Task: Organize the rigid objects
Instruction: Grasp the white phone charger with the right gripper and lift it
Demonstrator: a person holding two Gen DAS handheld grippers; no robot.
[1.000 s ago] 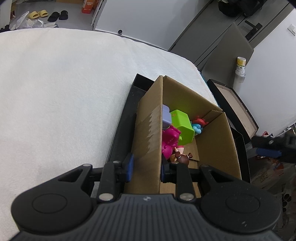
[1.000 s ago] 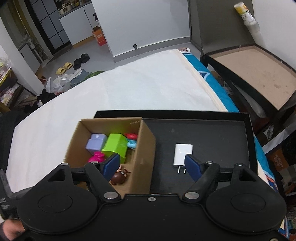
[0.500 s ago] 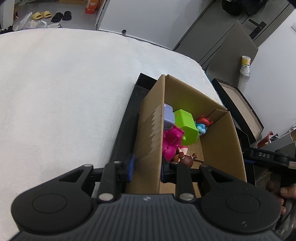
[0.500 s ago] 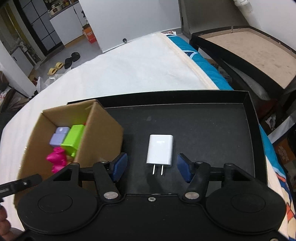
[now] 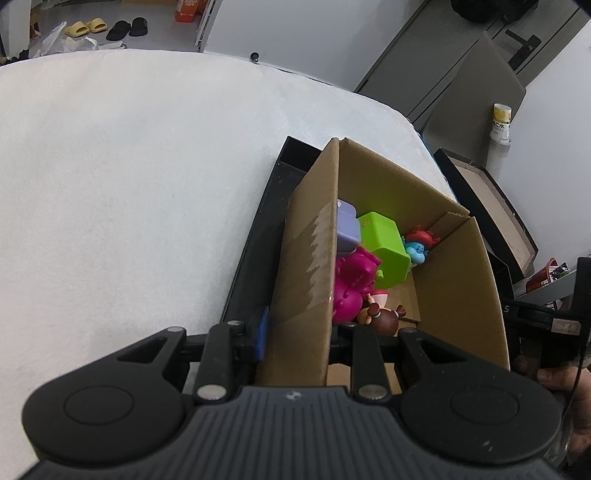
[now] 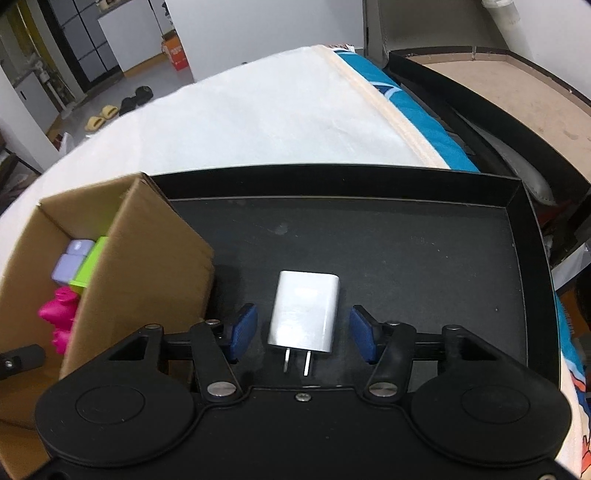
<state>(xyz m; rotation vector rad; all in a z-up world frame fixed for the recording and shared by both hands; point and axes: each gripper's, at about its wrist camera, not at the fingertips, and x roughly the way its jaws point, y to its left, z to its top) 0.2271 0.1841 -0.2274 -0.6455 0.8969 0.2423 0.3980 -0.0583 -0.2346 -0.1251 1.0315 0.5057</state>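
Tools in both hands work over a black tray (image 6: 524, 236) that lies on a white bed (image 5: 129, 184). The right tool (image 6: 302, 332) hangs low over the tray floor with a white charger (image 6: 304, 314) lying flat between its blue pads, prongs pointing back toward the tool. Its jaws have just been closing and now stand about half open; a gap shows on each side of the charger, so nothing is gripped yet.

Risks from here, as a judgement: the charger is smooth and flat, so if the pads meet it unevenly or too high it may tip or slide along the tray instead of lifting. The left pad also sits close to the wall of the box (image 6: 147, 258), and drifting that way could nudge the box.

The left tool (image 5: 295, 332) is nearly closed, pinching the near side wall of the same cardboard box, one pad outside, the other inside and mostly hidden. It seems to steady the box. A loose pinch could let the thin wall slip or bend.

Inside the box sit a lilac block (image 5: 347, 229), a green block (image 5: 384, 251), a pink toy (image 5: 351, 284), a blue figure (image 5: 417, 251) with red hair and a brown figure (image 5: 384, 317).

Beyond the bed are slippers (image 5: 86, 26) on the floor and another open box (image 6: 517, 85).
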